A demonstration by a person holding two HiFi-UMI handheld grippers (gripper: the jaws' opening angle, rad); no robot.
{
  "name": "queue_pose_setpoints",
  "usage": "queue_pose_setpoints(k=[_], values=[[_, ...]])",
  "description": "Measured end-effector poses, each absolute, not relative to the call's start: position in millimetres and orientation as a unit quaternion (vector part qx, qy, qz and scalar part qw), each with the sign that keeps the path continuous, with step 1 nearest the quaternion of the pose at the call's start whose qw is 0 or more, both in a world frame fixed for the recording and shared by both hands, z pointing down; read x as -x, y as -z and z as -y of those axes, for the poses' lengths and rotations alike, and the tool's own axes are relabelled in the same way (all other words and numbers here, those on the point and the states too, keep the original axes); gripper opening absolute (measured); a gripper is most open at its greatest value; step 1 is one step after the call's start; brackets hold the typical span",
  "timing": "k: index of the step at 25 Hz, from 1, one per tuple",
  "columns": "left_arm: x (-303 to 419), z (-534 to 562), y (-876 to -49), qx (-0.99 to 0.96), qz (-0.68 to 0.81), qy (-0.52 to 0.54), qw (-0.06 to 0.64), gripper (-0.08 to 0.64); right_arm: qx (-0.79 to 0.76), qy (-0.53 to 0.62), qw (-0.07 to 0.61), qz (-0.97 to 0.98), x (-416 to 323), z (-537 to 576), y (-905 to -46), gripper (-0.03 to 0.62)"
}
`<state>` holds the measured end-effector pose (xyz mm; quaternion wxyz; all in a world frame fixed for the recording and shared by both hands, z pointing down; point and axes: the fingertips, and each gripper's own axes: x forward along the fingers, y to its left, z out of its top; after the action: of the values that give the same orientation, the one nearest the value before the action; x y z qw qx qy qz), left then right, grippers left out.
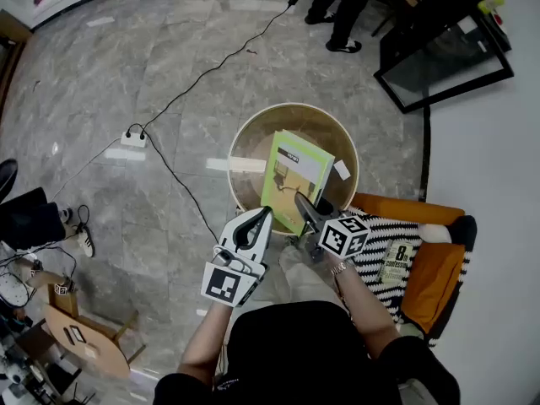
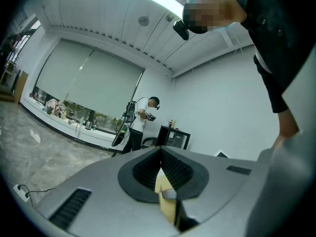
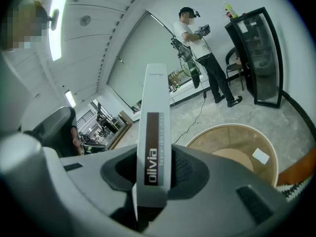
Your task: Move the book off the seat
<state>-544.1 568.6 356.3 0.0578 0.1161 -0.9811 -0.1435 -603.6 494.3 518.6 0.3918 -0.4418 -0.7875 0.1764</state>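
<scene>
Green book [image 1: 295, 174] check: holding it tilted over round wooden tub [image 1: 245, 137], beside orange seat [image 1: 434, 268]. Clamping white spine in right gripper [image 1: 301, 202]; pinching thin lower edge in left gripper [image 1: 264, 216], jaws nearly meeting.

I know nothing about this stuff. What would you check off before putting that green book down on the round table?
1. Right hand-held gripper holds the book: ok, its jaws clamp the spine.
2. Left hand-held gripper holds too: ok, a thin yellowish edge, seemingly the book's, sits pinched between its jaws.
3. Book off the seat: ok, it hangs over the round table.
4. Landing spot free: cannot tell; a white card lies on the table, and the book hides the middle.
5. Seat emptied: not ok, a booklet lies on its striped cushion.
</scene>
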Motion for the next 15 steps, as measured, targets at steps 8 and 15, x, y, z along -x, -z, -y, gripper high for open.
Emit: queue_pose_setpoints(k=[8,15], values=[[586,-630,-392,-0.114,0.980,0.150,0.068,0.011,0.425,-0.174,0.418,0.784,623,-557,-569,0.135],[611,-658,-434,-0.125,0.975,0.162,0.087,0.011,0.393,-0.174,0.449,0.784,645,-583,-626,0.135]])
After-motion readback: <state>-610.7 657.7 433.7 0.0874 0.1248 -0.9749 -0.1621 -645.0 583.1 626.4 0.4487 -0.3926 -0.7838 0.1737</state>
